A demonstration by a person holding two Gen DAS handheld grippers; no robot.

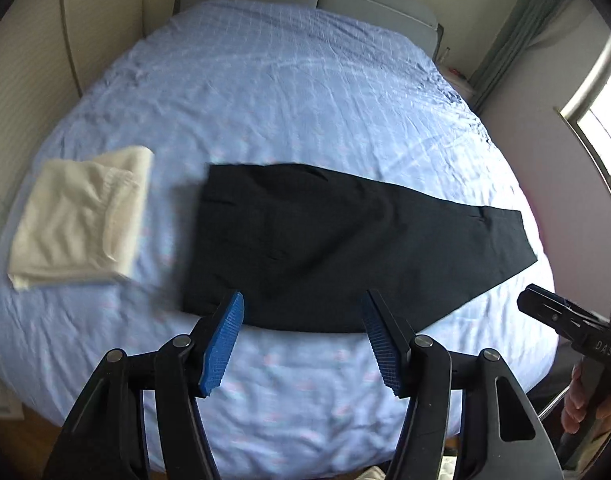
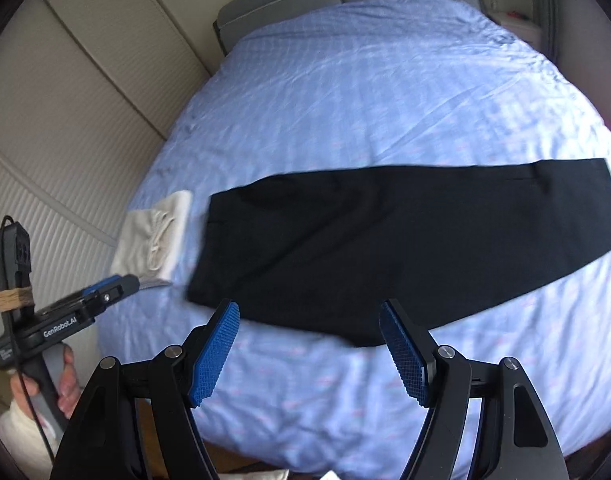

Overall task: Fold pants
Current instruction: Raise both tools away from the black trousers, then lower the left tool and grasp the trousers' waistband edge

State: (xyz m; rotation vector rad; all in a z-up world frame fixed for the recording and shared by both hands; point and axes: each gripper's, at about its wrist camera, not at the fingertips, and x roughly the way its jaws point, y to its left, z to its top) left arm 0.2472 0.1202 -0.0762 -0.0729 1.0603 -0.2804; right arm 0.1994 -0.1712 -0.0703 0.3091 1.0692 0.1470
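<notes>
The black pants (image 1: pixel 317 248) lie flat on the blue checked bed sheet (image 1: pixel 289 92), near the front edge of the bed, laid lengthwise across it. They look already folded leg over leg into one long tapered panel: the wide waist end sits toward the left, just beside a folded cream-white garment (image 1: pixel 81 216), and the narrow cuff end reaches out to the right. Judging from this, the first lengthwise fold is done, and what is left is to bring the cuff end over toward the waist, perhaps once or twice, to make a compact stack like the white piece next to it. The fabric looks dark, smooth and thin, with only faint creases near the middle and a seam line near the cuff; the edges are fairly straight, though the waist end is blurred in both views, so fine detail there cannot be made out. The left hand-held gripper (image 1: pixel 303 340) hovers above the near edge of the pants with its blue pads set apart and nothing between them. The right hand-held gripper (image 2: pixel 309 350) is likewise spread, a little wider, empty, and hanging over the near hem of the panel; neither touches the cloth. Each view also catches the other tool at its margin, held by a hand (image 2: pixel 65 376).
</notes>
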